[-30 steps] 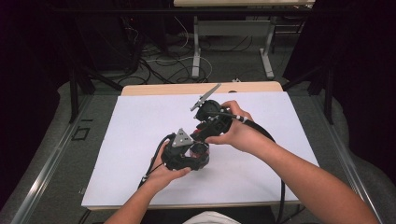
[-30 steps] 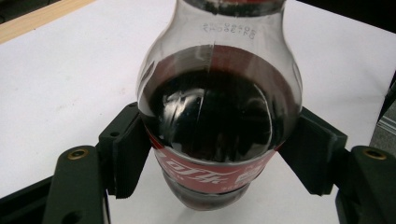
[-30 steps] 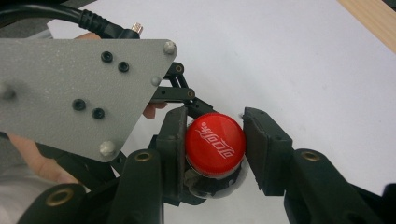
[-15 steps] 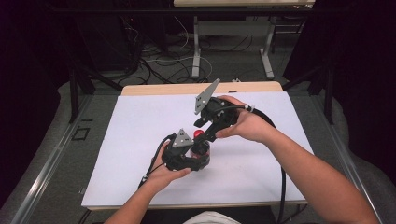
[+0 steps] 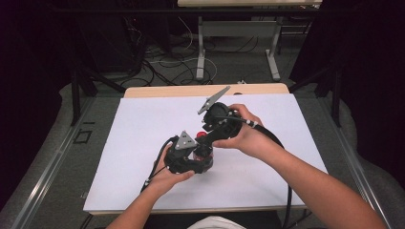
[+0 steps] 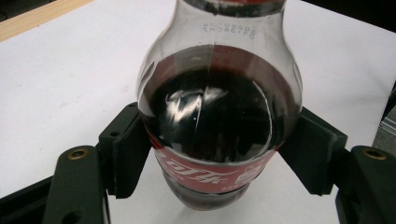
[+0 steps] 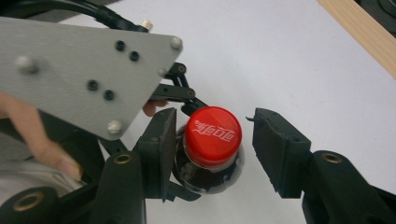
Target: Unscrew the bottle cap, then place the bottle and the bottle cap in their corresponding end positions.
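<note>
- Jaws of the left gripper (image 6: 205,154) are clamped on the sides of a cola bottle (image 6: 217,116), 1 black pad pressed against each flank at the level of the red label.
- Seen from the left gripper view, the bottle stands upright on the white table sheet (image 6: 60,79), dark liquid filling the round body up to the shoulder.
- Jaws of the right gripper (image 7: 212,140) stand partly apart around the bottle's red cap (image 7: 213,135); they have just been closing. The left-hand pad sits just beside or against the cap, while the right-hand pad is clearly apart from it, so nothing is gripped.
- From the high view, the left gripper (image 5: 193,155) sits near the middle of the sheet, held low by the person's left hand (image 5: 167,174), with the bottle in front of it.
- The right gripper (image 5: 205,138) reaches down onto the cap from the far right side, held by the right hand (image 5: 248,136).
- A wooden table edge (image 5: 167,90) shows beyond the sheet.
</note>
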A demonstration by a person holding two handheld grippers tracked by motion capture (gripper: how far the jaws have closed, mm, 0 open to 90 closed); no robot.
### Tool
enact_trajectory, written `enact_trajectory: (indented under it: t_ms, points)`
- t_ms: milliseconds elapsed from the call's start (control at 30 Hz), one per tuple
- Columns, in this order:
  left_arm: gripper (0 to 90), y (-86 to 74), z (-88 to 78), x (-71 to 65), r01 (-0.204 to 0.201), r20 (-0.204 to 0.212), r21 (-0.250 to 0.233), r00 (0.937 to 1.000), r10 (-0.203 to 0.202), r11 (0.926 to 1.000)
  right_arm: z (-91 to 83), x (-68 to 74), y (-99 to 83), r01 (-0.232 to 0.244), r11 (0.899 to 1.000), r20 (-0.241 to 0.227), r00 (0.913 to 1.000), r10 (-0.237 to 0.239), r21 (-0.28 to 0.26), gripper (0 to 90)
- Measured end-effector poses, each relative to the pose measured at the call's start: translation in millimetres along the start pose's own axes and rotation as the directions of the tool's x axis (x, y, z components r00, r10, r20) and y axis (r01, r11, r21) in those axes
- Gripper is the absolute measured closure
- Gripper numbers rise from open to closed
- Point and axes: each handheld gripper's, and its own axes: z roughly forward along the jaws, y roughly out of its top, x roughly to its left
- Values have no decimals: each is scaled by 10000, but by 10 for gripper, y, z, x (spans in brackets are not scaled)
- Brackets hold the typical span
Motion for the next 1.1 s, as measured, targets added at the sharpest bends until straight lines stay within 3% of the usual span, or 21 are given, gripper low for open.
enact_trajectory:
  t_ms: [33, 167, 200, 267, 333, 433, 500, 633, 667, 767, 833, 900, 967, 1000, 1033, 1100]
  points:
    - [303, -1, 1, -2, -10, 13, 13, 10000, 10, 10000, 21, 13, -3, -97, 9998, 99, 9999, 99, -190, 495]
    - [303, -3, 8, -6, -55, 19, -12, 10000, 55, 10000, 55, 42, 14, -505, 9987, 20, 9987, 505, 98, 532]
    - [303, -4, 4, -7, -37, 57, 32, 10000, 37, 10000, 71, 41, 15, -500, 9987, -67, 9987, 501, 107, 552]
    - [303, -2, 2, -1, -97, 44, 8, 9999, 97, 10000, 90, 52, 21, -354, 9993, 214, 9992, 351, 124, 607]
    - [303, -6, 0, -1, -57, 5, -29, 10000, 57, 10000, 89, 22, 30, -370, 9990, -74, 9993, 372, 262, 610]
    - [303, -7, -2, -3, -73, 96, -40, 9999, 73, 10000, 91, -26, 43, 127, 9995, -469, 9988, -114, 283, 614]
    - [303, -6, -1, -8, -119, 135, -12, 9998, 120, 9999, 91, -76, 50, 587, 9977, -969, 9938, -551, 342, 615]
    - [303, -8, 4, -11, -234, 211, 5, 9995, 234, 9997, 90, -188, 66, 1466, 9878, -1851, 9735, -1344, 534, 617]
    - [303, -8, 4, -14, -273, 279, 18, 9992, 272, 9996, 96, -208, 71, 1989, 9789, -2047, 9611, -1855, 472, 617]
    - [304, -16, 14, -28, -261, 497, -22, 9984, 261, 9997, 105, -252, 78, 2742, 9610, -2704, 9285, -2546, 367, 617]
    - [304, -12, 5, -25, -450, 658, 163, 9969, 438, 9989, 106, -279, 78, 3301, 9435, -2973, 9039, -3075, 278, 617]
    - [304, -18, 18, -42, -489, 569, 20, 9972, 487, 9988, 102, -269, 76, 4042, 9146, -3218, 8672, -3801, 86, 616]
    - [304, -13, 10, -37, -451, 666, 165, 9968, 439, 9988, 102, -265, 76, 4361, 8999, -3262, 8497, -4143, -68, 610]
    - [304, -20, 22, -38, -385, 532, 26, 9979, 383, 9993, 98, -272, 81, 4780, 8782, -3162, 8309, -4578, -154, 596]
    - [304, -22, 19, -34, -366, 523, 18, 9980, 364, 9993, 89, -267, 82, 5000, 8659, -2999, 8237, -4812, -161, 548]
    - [304, -12, -2, -20, -332, 578, 162, 9978, 322, 9993, 79, -267, 68, 4596, 8881, -2412, 8624, -4450, 45, 428]
